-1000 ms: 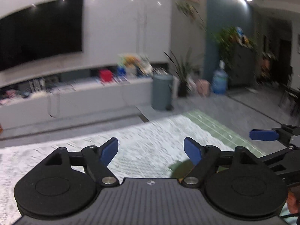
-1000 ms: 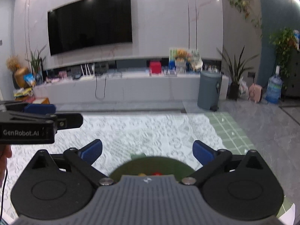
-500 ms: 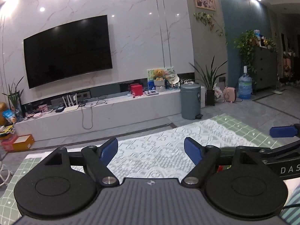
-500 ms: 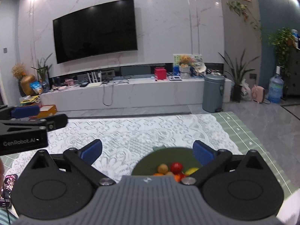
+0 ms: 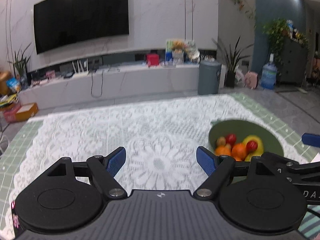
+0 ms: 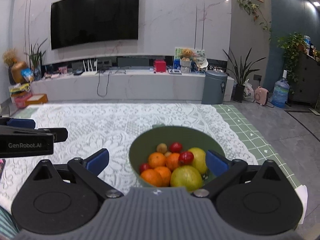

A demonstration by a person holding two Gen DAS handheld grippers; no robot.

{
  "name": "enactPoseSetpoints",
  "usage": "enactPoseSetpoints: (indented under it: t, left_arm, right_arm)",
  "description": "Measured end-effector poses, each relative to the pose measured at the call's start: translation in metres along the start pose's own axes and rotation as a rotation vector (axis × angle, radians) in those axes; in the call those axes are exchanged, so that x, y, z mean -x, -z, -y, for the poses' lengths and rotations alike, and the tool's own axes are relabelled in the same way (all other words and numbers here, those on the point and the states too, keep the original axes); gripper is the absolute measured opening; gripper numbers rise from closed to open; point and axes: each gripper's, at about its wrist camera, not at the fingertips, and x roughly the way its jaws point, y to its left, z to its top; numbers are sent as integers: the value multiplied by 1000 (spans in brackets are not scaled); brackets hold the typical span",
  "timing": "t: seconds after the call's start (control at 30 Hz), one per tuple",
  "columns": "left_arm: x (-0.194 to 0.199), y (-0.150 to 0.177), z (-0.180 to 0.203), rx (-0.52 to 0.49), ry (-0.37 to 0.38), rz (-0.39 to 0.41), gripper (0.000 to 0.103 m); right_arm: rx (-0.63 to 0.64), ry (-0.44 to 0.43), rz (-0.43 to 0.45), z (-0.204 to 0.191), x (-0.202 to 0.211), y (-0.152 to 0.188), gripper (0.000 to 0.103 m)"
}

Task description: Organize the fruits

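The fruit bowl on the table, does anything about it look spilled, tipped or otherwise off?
Nothing stands out. The green bowl sits upright on the lace tablecloth, with the oranges, lemons and small red fruits all inside its rim. No fruit lies loose on the cloth. Both grippers are open and empty.

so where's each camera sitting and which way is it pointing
Left wrist: on the left gripper, low over the lace tablecloth, facing the TV wall; its open blue fingers show, with the green bowl off to the right and the right gripper's arm at the right edge.
Right wrist: on the right gripper, facing the same wall; its open fingers sit either side of the bowl of fruit, with the left gripper at the left edge.
Shared: bowl, tablecloth, TV, grey bin.
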Motion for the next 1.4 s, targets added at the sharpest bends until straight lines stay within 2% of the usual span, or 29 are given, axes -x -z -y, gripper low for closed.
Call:
enactPoseSetpoints:
  t: [0.2,0.63,1.4]
  left_arm:
    - [-5,11,-5,34,6,-66,94]
    - [3,12,1,-13,-12,-59,94]
    - [3,12,0,-18,-27,-72,94]
  right_arm:
    - [17,20,-48,-3,-4,6,99]
    - [0,8,-103,-3,-10,8,99]
    - [-4,-4,-116,-3,-12,7,99]
